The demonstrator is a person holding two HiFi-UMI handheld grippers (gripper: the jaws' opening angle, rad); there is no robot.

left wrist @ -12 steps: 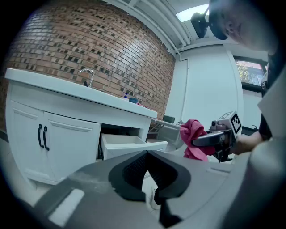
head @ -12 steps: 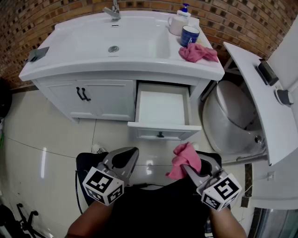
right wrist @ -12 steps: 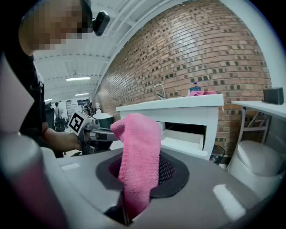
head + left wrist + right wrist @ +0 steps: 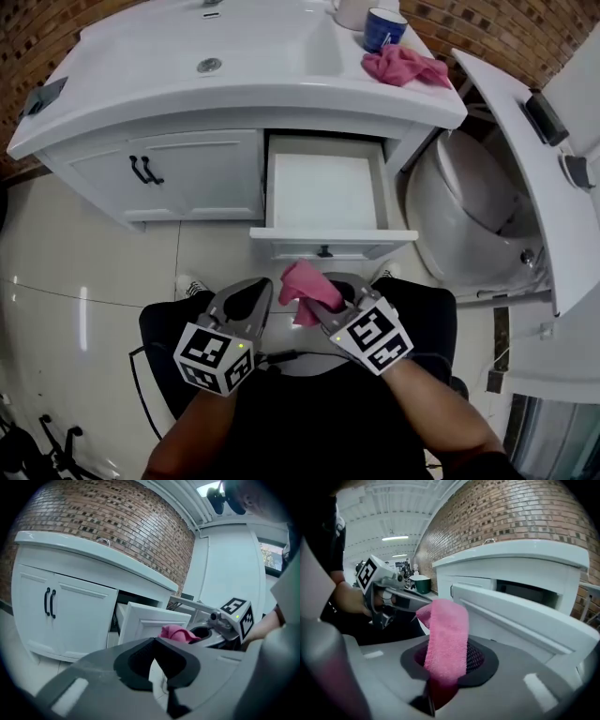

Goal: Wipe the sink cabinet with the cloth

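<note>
- Drawer (image 4: 323, 192) open in the sink cabinet's (image 4: 202, 178) right half
- Mug (image 4: 382, 28) and second cloth (image 4: 405, 66) on its far-right top
- Toilet (image 4: 469, 225) to its right
- Cloth (image 4: 302, 284) in right gripper (image 4: 317, 305), near the drawer front

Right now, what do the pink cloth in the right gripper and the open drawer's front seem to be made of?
Held cloth: likely microfibre or terry, matte; its surface shows a fuzzy nap and it folds limply. Drawer front: probably painted wood or board, smooth white with a slight sheen and a moulded frame; laminate is possible.
</note>
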